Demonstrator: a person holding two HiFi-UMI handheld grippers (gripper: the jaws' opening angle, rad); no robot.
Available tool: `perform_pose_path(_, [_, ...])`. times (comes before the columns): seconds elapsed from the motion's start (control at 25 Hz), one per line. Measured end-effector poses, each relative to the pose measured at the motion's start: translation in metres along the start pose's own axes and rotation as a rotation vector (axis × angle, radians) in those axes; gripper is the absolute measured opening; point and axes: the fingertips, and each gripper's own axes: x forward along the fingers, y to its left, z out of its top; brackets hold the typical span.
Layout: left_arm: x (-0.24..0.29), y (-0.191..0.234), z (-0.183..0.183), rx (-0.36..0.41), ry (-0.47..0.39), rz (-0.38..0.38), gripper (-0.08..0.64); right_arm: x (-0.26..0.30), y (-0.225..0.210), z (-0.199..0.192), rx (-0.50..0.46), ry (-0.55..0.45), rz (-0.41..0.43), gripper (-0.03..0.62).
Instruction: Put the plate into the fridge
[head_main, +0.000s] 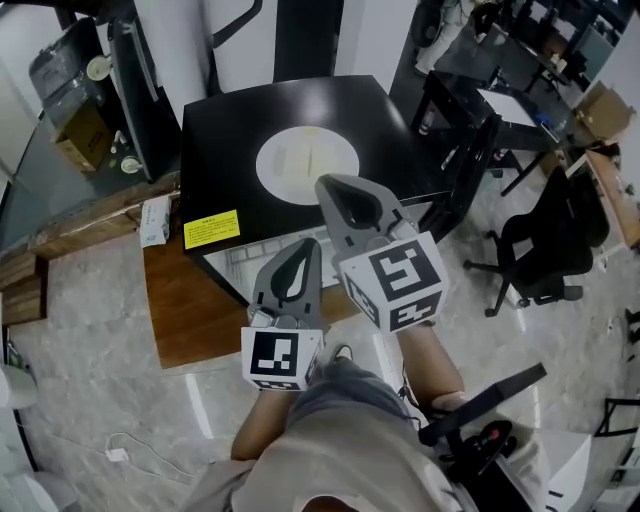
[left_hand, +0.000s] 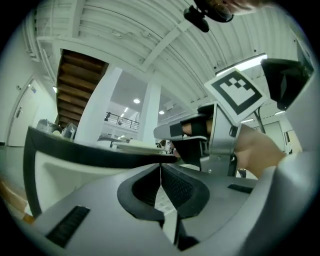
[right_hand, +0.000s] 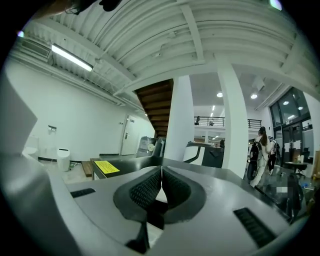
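Observation:
A round white plate (head_main: 307, 167) lies flat on the black top of the low fridge (head_main: 225, 130), which carries a yellow sticker (head_main: 211, 228) at its front left. My right gripper (head_main: 326, 186) is raised over the plate's near edge, jaws shut and empty. The left gripper (head_main: 309, 246) hangs lower, in front of the fridge's front edge, also shut on nothing. In the left gripper view the jaws (left_hand: 161, 167) meet, with the right gripper's marker cube (left_hand: 235, 95) above them. The right gripper view has closed jaws (right_hand: 161, 172) over the fridge top and its sticker (right_hand: 107, 166).
The fridge stands on a wooden platform (head_main: 185, 300) with a small white box (head_main: 153, 220) at its left. A black office chair (head_main: 545, 240) and black desks (head_main: 470, 110) stand to the right. A cardboard box (head_main: 85, 135) is at the far left. A person with a backpack (right_hand: 260, 150) stands far off.

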Motion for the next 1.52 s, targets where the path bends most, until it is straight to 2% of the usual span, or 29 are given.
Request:
perform_pose_path(0.08, [0.000, -0.004, 0.029, -0.006, -0.042, -0.037, 0.020, 0.000, -0.009, 0.000, 0.027, -0.013, 0.021, 0.018])
perform_pose_path(0.2, [0.000, 0.002, 0.084, 0.024, -0.053, -0.152, 0.020, 0.001, -0.028, 0.003, 0.041, -0.032, 0.022, 0.018])
perform_pose_path(0.28, [0.003, 0.021, 0.111, 0.136, -0.034, -0.179, 0.020, 0.002, -0.031, 0.004, 0.032, -0.035, 0.026, 0.018])
perform_pose_path(0.4, [0.031, 0.048, 0.126, 0.376, 0.052, -0.180, 0.020, 0.001, -0.034, 0.001, 0.018, -0.045, 0.049, 0.018])
perform_pose_path(0.44, [0.047, 0.054, 0.125, 0.429, 0.105, -0.191, 0.020, -0.001, -0.038, 0.000, 0.018, -0.043, 0.055, 0.018])
perform_pose_path(0.52, [0.080, 0.065, 0.117, 0.479, 0.190, -0.257, 0.020, -0.003, -0.040, -0.004, 0.027, -0.029, 0.063, 0.018])
perform_pose_path(0.64, [0.123, 0.081, 0.099, 0.462, 0.288, -0.391, 0.020, -0.009, -0.037, -0.009, 0.031, -0.028, 0.065, 0.018])
perform_pose_path(0.8, [0.184, 0.087, 0.062, 0.462, 0.452, -0.421, 0.020, -0.022, -0.058, -0.022, 0.029, -0.013, 0.081, 0.018])
perform_pose_path(0.92, [0.211, 0.094, 0.049, 0.460, 0.502, -0.425, 0.020, -0.025, -0.060, -0.026, 0.041, -0.012, 0.080, 0.018])
perform_pose_path(1.08, [0.228, 0.098, 0.033, 0.476, 0.583, -0.447, 0.018, -0.024, -0.061, -0.025, 0.036, -0.025, 0.075, 0.018])
perform_pose_path(1.28, [0.229, 0.094, 0.008, 0.567, 0.721, -0.496, 0.018, -0.023, -0.064, -0.027, 0.022, -0.035, 0.077, 0.018])
perform_pose_path(1.52, [0.222, 0.090, -0.002, 0.576, 0.785, -0.565, 0.018, -0.023, -0.063, -0.029, -0.007, -0.024, 0.067, 0.018])
